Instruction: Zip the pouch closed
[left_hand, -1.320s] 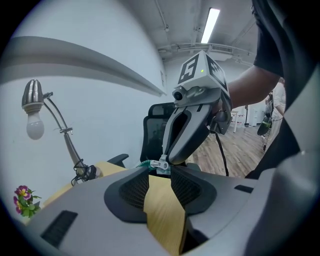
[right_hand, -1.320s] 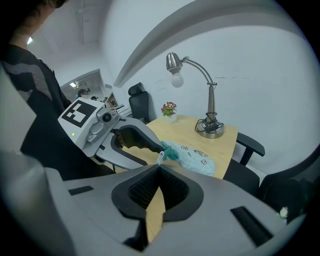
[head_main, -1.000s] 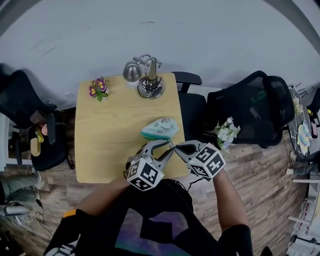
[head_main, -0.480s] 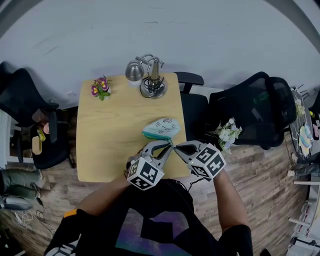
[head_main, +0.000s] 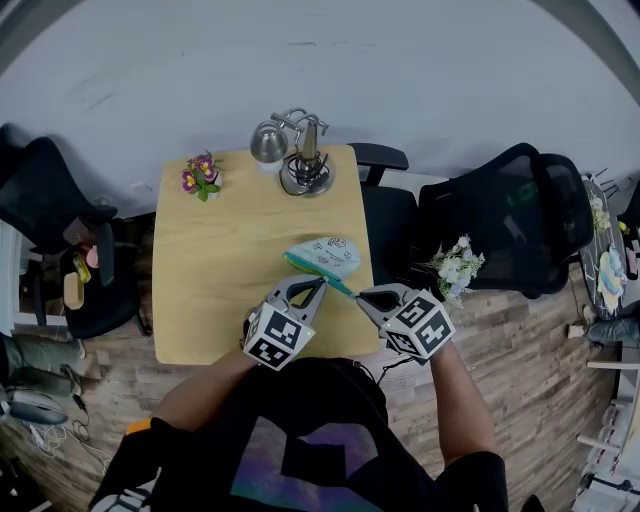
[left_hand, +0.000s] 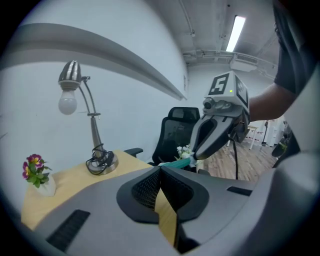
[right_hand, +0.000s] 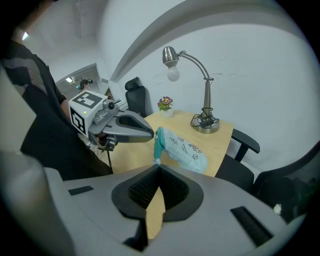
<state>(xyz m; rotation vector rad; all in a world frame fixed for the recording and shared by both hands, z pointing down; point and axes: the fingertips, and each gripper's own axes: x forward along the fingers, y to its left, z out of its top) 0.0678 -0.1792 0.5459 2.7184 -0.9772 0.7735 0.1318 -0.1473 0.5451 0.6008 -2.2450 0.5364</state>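
I have the pouch (head_main: 328, 256) strung between my two tools over the near right corner of the tabletop (head_main: 215, 270). The left hand-held gripper (head_main: 322, 283) has just been closing. Its jaws now stand together, pinched on the pouch's teal zipper edge (right_hand: 159, 142) at the upper end of that edge. The zipper pull is too small for me to make out.

The right hand-held gripper (head_main: 358, 296) is clenched on the lower end of the same edge. In the right gripper view, the teal band runs straight down into its jaw tips. The two sets of tips are near each other, with a short length of the edge taut between them.

The pale printed body of the pouch lies beyond both hand-held grippers, on their far side. I cannot tell whether it rests on the tabletop or hangs just clear of it.

Well ahead of the left hand-held gripper, at the far edge of the tabletop, a desk lamp (head_main: 290, 140) stands with a cable coiled on its base. A small flower pot (head_main: 200, 177) sits off to its left. A black office chair (head_main: 385, 205) stands beside the tabletop, beyond the right hand-held gripper.
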